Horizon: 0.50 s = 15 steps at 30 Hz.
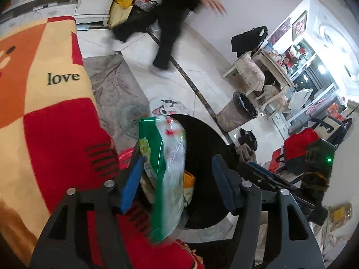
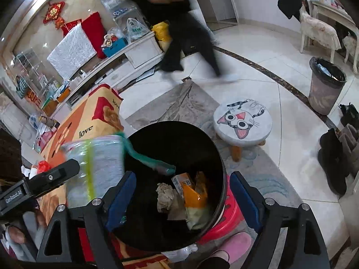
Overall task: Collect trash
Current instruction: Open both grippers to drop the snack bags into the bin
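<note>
A black round bin (image 2: 175, 139) holds an orange packet (image 2: 193, 190), crumpled brown paper (image 2: 165, 194) and a blurred teal strip (image 2: 148, 157). My right gripper (image 2: 184, 198) hangs open above the bin with nothing between its blue pads. In the left wrist view, a green and white plastic package (image 1: 170, 157) stands between the fingers of my left gripper (image 1: 178, 185) at the bin (image 1: 202, 134) edge. It leans on the left pad (image 1: 132, 186), and the right pad (image 1: 224, 183) is well clear of it. The same package (image 2: 98, 168) shows blurred at the bin's left rim.
The bin sits on a red plastic stool (image 2: 231, 210) beside a "love" blanket (image 1: 56, 89). A cat-face stool (image 2: 242, 121) and a grey waste basket (image 2: 325, 85) stand on the tiled floor. A person in black (image 1: 170, 22) walks past behind. A pink slipper (image 2: 237, 244) lies below.
</note>
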Motion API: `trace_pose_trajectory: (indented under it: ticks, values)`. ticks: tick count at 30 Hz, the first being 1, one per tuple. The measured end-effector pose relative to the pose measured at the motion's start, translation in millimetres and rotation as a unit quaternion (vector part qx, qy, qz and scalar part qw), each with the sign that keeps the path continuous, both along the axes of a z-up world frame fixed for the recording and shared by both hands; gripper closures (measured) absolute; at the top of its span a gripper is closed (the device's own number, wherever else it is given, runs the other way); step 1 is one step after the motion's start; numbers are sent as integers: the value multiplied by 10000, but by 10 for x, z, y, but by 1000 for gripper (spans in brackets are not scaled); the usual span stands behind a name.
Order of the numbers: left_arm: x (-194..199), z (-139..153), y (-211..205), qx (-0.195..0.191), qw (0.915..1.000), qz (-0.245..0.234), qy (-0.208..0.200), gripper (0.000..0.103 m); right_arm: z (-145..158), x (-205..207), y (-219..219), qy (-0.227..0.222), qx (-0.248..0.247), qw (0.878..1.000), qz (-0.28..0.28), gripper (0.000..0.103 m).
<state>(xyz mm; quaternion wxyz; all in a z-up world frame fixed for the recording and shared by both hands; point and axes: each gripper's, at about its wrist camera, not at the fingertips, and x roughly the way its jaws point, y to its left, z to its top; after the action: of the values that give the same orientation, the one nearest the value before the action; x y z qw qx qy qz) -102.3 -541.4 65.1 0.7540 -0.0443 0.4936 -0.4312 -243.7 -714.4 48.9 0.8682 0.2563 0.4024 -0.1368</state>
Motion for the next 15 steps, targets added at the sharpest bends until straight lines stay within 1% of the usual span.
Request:
trace_pose_trajectory:
  ticks: [4, 8, 10, 13, 15]
  values:
    - [-3, 50, 124, -31, 10000, 81, 34, 40, 20, 11, 140, 16, -42, 9998, 182, 20]
    - [-43, 131, 342, 85, 9993, 283, -220, 40, -28, 106, 392, 146, -216, 9985, 485, 20]
    - [-68, 156, 520, 273, 9979, 468, -366, 40, -42, 172, 571, 237, -446, 9965, 659, 20]
    - [-104, 138, 820, 496, 9949, 683, -545, 40, -70, 228, 761, 342, -707, 9941, 747, 20]
    - [-128, 90, 1007, 634, 9928, 816, -602, 40, -103, 268, 853, 396, -738, 9931, 818, 20]
